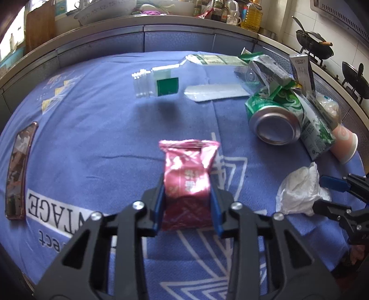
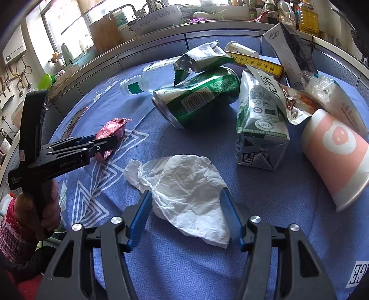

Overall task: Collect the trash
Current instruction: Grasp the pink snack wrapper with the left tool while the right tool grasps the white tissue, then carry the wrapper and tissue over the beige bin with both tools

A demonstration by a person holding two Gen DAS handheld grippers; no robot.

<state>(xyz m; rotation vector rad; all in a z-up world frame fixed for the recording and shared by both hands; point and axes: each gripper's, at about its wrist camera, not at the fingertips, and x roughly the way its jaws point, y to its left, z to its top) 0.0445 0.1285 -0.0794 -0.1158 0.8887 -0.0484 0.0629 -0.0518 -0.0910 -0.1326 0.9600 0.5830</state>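
On the cloth (image 1: 96,129), the wrapper (image 1: 188,180) lies left of the tissue (image 2: 184,193). Behind the tissue lie the can (image 2: 198,97) and, to its right, the carton (image 2: 260,120) and cup (image 2: 334,152). The bottle (image 1: 156,82) lies behind the wrapper.

My left hand-held gripper (image 1: 187,203) fingers cover both side edges of the pink snack packet (image 1: 188,182); its near end drops out of sight behind them. Right hand-held gripper (image 1: 322,192) is cut off by the right edge in the left wrist view, only finger ends visible. Paper cup (image 2: 334,157) rim clipped at the right in the right wrist view. Packet print too blurred to read. Far worktop (image 1: 184,19) bottles too small to identify.
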